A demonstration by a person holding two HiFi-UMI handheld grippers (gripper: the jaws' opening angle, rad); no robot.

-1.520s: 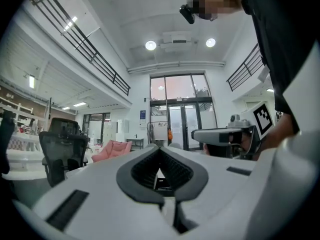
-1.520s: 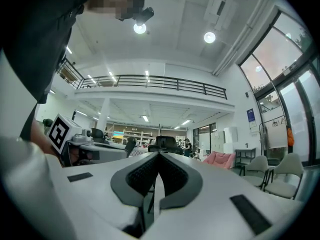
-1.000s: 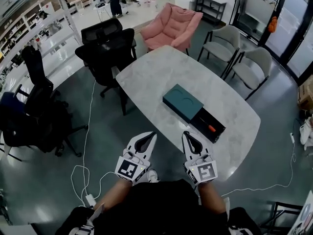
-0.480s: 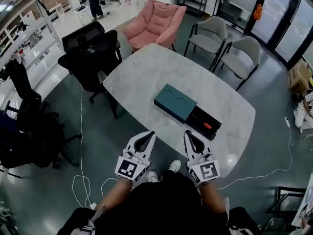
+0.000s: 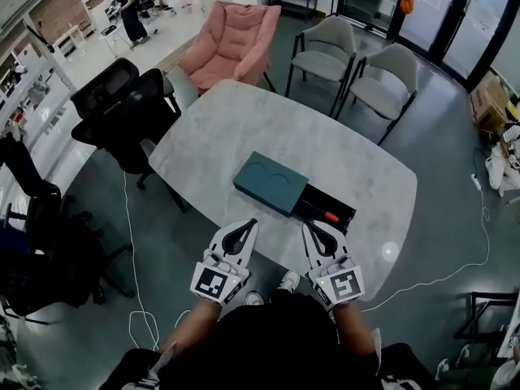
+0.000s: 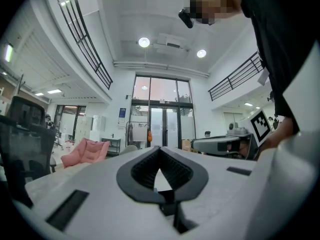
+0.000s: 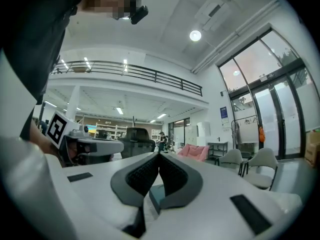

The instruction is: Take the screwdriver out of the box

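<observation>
A teal box (image 5: 270, 183) lies on the white marble table (image 5: 244, 128), its black drawer (image 5: 318, 208) pulled out toward the near edge. The screwdriver (image 5: 331, 217), with an orange handle, lies in the drawer. My left gripper (image 5: 253, 221) is shut and empty, held level at the table's near edge just short of the box. My right gripper (image 5: 306, 223) is also shut and empty, its tips close in front of the drawer. In the left gripper view the left gripper (image 6: 160, 148) shows tips together. The right gripper (image 7: 159, 154) frames a sliver of the teal box (image 7: 156, 194).
A pink armchair (image 5: 227, 35) and two grey chairs (image 5: 325, 51) (image 5: 386, 84) stand beyond the table. Black office chairs (image 5: 122, 108) are at the left. A white cable (image 5: 130, 242) runs over the floor at the left, another (image 5: 455, 270) at the right.
Both grippers have come forward toward the table's near edge, side by side. The box and drawer now sit much closer to their tips. Both stay shut.
</observation>
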